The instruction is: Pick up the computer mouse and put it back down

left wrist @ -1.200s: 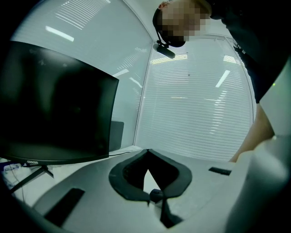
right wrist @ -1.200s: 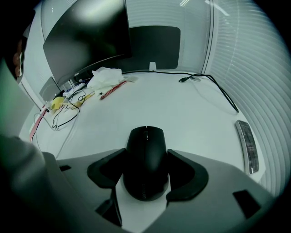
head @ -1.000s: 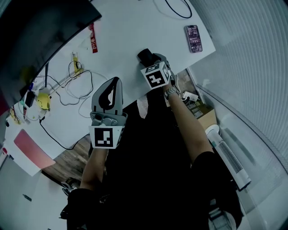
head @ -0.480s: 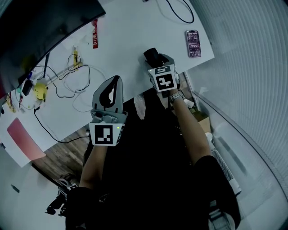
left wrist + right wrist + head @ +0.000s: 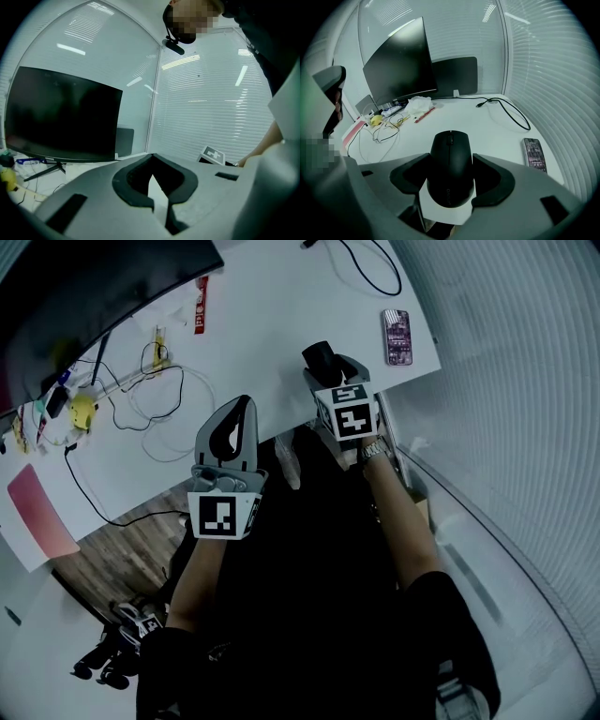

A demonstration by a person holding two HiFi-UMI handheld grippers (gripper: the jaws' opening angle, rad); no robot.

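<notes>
Lower centre of right gripper view: right gripper (image 5: 451,178) gripping mouse (image 5: 450,150), perhaps hovering; best lowering level onto desk (image 5: 487,124); left gripper (image 5: 153,164) idling, pinched together.

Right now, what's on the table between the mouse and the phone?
Nothing, just bare white table. The right gripper view shows that stretch between the mouse and the phone, and the head view agrees.

- A white table (image 5: 272,343) is seen from above.
- A phone (image 5: 397,337) is laid flat near its right edge.
- A black cable (image 5: 370,268) is looped at the far side.
- Tangled thin cables (image 5: 155,404) are spread beside a yellow object (image 5: 82,412).
- A red strip (image 5: 201,318) is laid near the monitor (image 5: 84,287).
- A pink sheet (image 5: 37,517) is placed at the left end.
- The computer mouse (image 5: 321,359) is at the near edge, clamped by the right gripper (image 5: 451,159). Contact with the surface cannot be told.
</notes>
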